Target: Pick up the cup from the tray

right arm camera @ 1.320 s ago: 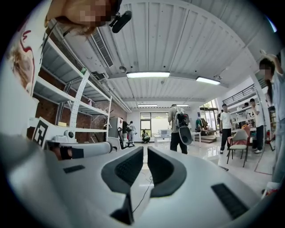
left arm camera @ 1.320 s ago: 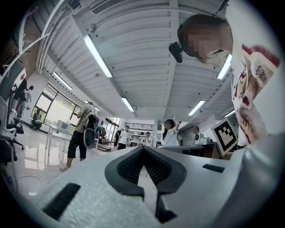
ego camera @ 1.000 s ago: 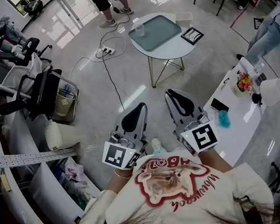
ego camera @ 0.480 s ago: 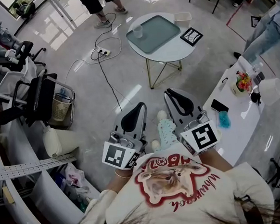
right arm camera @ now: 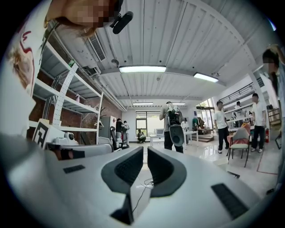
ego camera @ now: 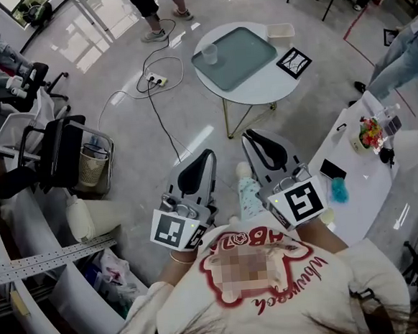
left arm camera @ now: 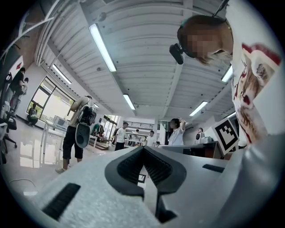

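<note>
- Fingers (left arm camera: 158,171) of the left gripper (ego camera: 207,155) meet at the tips: dark ribbed pads pressed together, nothing between them.
- Right gripper (ego camera: 250,135) is the same story. Its black ridged pads are closed to a bare sliver and it's empty.
- Both tools have matte pale-grey bodies and sit side by side, pointing out level over the floor (ego camera: 191,121).
- Cup (ego camera: 210,53) is small, translucent and upright, at the far-left corner of the tray (ego camera: 243,48). It's well apart from both sets of fingers, ahead of them across open floor.
- That tray is a grey-green rounded rectangle with a raised rim, lying on a round white table (ego camera: 260,86) with thin gold-coloured legs.
- Also on the table are a small clear box (ego camera: 280,30) just beside the tray and a black-framed square (ego camera: 294,62).
- Underfoot it's pale, glossy and full of reflections, with a dark cable (ego camera: 164,123) snaking to a white power strip (ego camera: 155,78).
- White counter (ego camera: 350,180) sits at the right, black chair (ego camera: 60,149) at the left.
</note>
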The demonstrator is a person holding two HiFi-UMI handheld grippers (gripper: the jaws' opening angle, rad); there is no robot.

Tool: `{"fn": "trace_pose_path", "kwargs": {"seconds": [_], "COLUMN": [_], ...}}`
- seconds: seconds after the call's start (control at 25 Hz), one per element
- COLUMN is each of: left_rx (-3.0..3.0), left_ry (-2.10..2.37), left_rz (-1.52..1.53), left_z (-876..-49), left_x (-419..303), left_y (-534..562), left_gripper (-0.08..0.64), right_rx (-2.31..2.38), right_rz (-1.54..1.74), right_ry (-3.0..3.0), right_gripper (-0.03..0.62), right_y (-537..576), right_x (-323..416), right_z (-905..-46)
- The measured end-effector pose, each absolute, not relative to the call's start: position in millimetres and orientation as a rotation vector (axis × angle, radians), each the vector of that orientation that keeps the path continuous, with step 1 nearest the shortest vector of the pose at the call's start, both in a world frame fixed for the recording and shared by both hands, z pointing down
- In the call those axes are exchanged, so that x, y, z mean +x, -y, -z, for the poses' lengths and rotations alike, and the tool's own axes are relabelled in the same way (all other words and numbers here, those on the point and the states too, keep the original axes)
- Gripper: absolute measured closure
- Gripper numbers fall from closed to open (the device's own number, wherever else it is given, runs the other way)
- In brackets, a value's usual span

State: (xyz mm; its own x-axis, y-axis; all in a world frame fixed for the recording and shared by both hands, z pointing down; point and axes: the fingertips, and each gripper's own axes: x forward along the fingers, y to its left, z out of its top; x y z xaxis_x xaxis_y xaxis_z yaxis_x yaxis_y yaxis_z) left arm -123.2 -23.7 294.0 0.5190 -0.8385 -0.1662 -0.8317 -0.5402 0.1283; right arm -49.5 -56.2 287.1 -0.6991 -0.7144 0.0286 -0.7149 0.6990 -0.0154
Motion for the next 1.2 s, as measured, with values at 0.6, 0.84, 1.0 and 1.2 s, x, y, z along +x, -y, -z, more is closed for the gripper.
{"fn": "trace_pose_path", "kwargs": {"seconds": [0.6, 0.84, 1.0, 1.2], "left_rx": [2.712, 2.707, 2.690, 2.677], "left_ry": [1.520, 1.557, 1.568, 1.589], "left_rz": [0.341, 0.355, 0.332, 0.324], "left_z": [-279, -276, -281, -283], "left_x": [-123, -116, -114, -120], "left_y": [198, 256, 279, 295], "left_gripper": [0.546, 0.546, 0.546, 0.546], "right_rx": [1.146, 1.132, 1.112, 1.106], "right_rz": [-0.012, 0.013, -0.010, -0.027], "right_ry": [2.901, 2.921, 2.930, 2.939], "right_gripper": [0.546, 0.546, 0.546, 0.546], "right_y": [227, 285, 310, 330], "right_x": [-54, -43, -42, -46], "right_z": [-276, -273, -277, -281]}}
